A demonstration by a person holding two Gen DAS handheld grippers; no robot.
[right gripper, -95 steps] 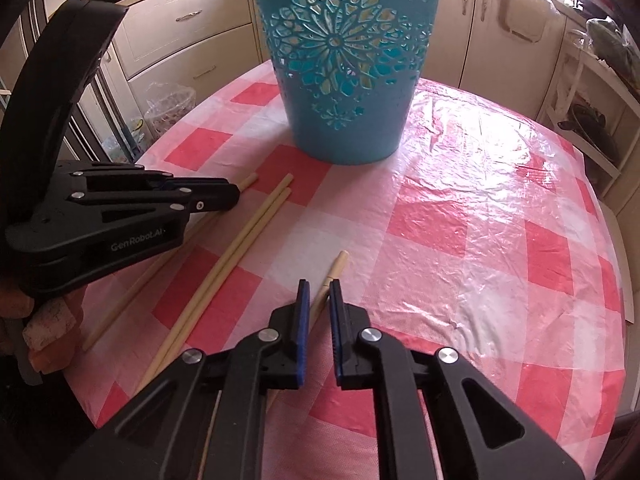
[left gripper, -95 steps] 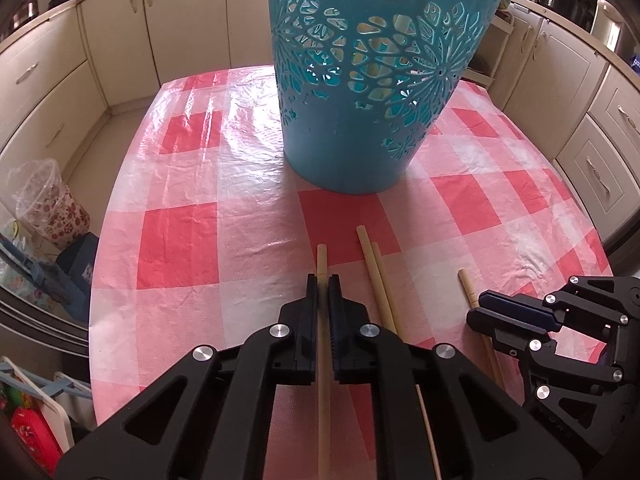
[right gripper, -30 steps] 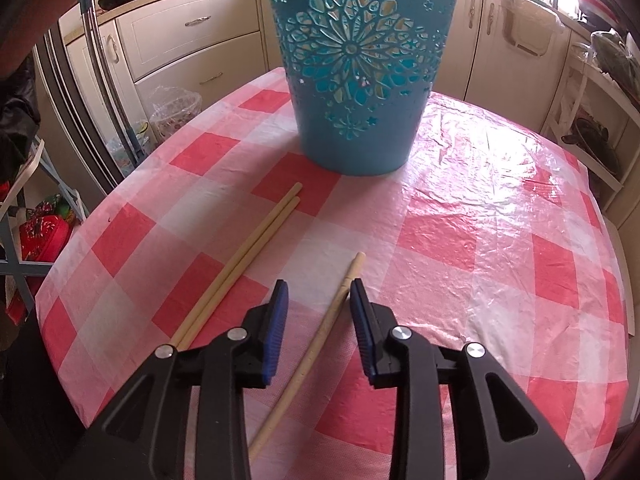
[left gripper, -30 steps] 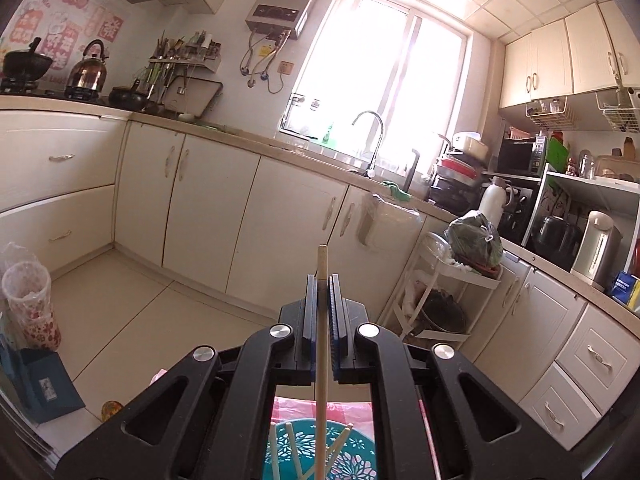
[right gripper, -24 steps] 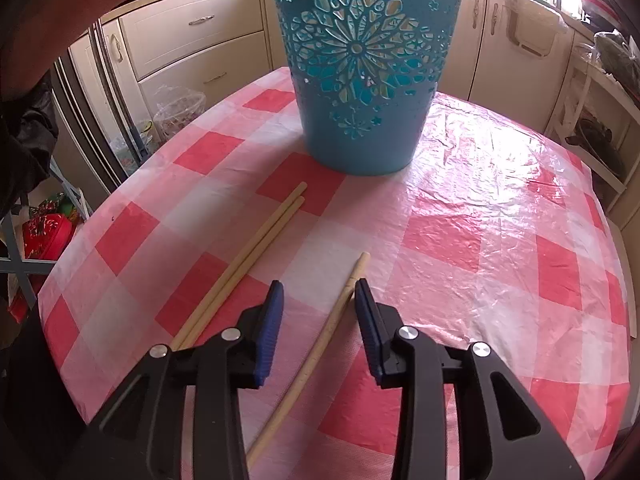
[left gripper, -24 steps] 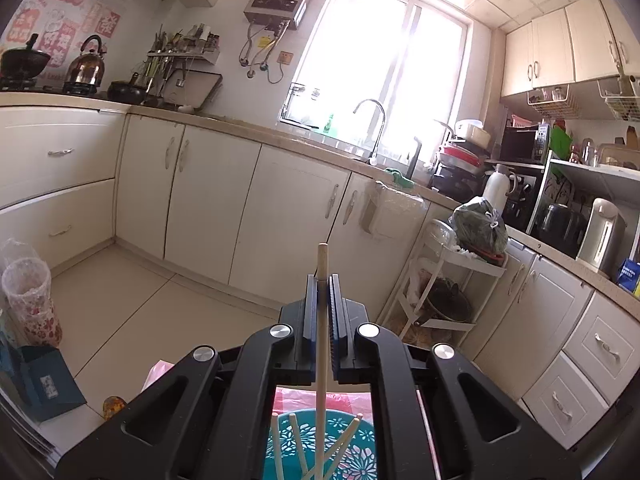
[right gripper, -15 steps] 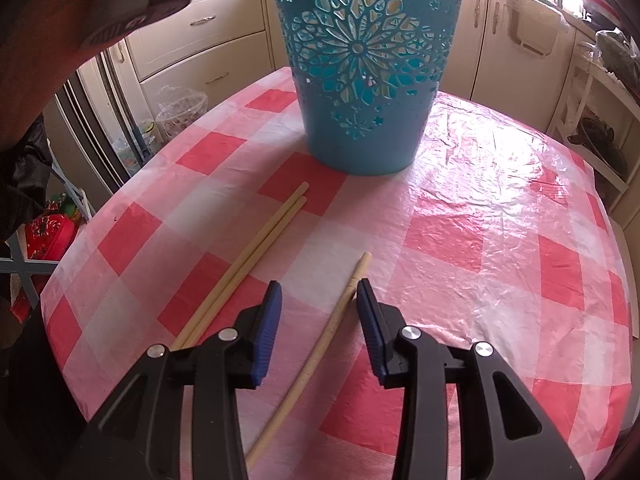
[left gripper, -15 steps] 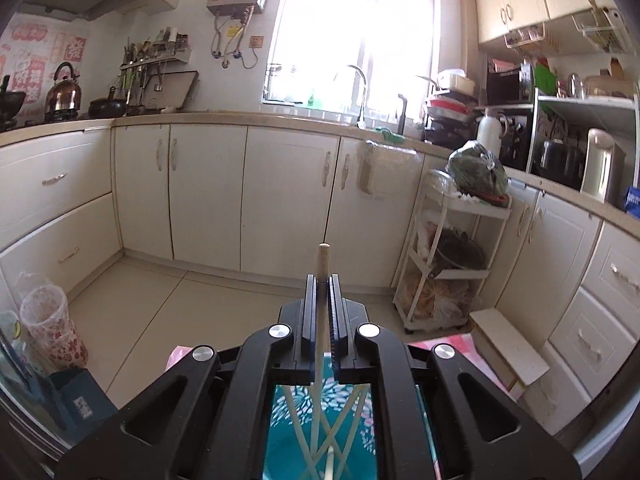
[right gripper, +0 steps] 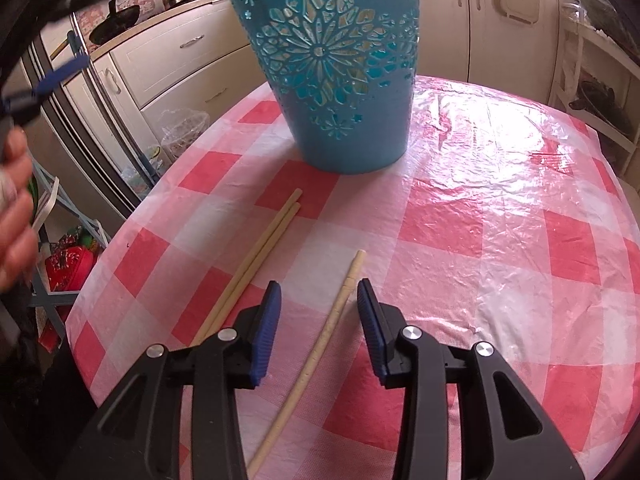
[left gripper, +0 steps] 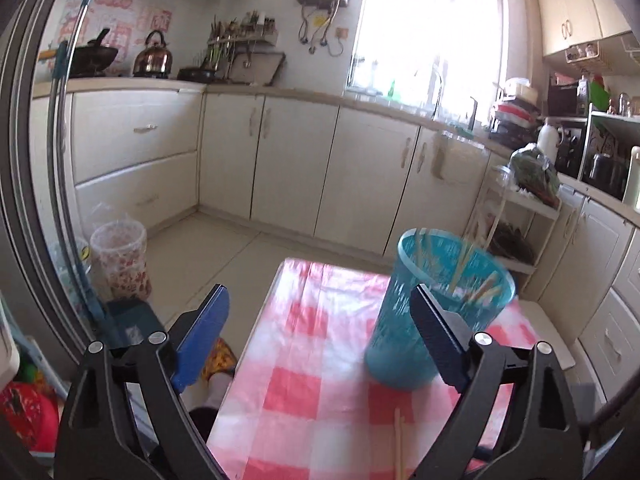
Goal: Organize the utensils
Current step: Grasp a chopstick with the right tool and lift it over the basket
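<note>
Right wrist view: my right gripper (right gripper: 318, 312) wide around one chopstick (right gripper: 320, 344), a pair (right gripper: 256, 256) left; left gripper (left gripper: 320, 332) wide, empty; several already in the far blue basket (right gripper: 340, 76).

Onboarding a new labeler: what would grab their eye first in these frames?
Probably the blue cut-out basket standing on the red-checked tablecloth, with chopsticks already standing inside it in the left wrist view. Next, the open right gripper straddling a single chopstick on the cloth, with a pair of chopsticks lying to its left. The left gripper is wide open and empty.
</note>
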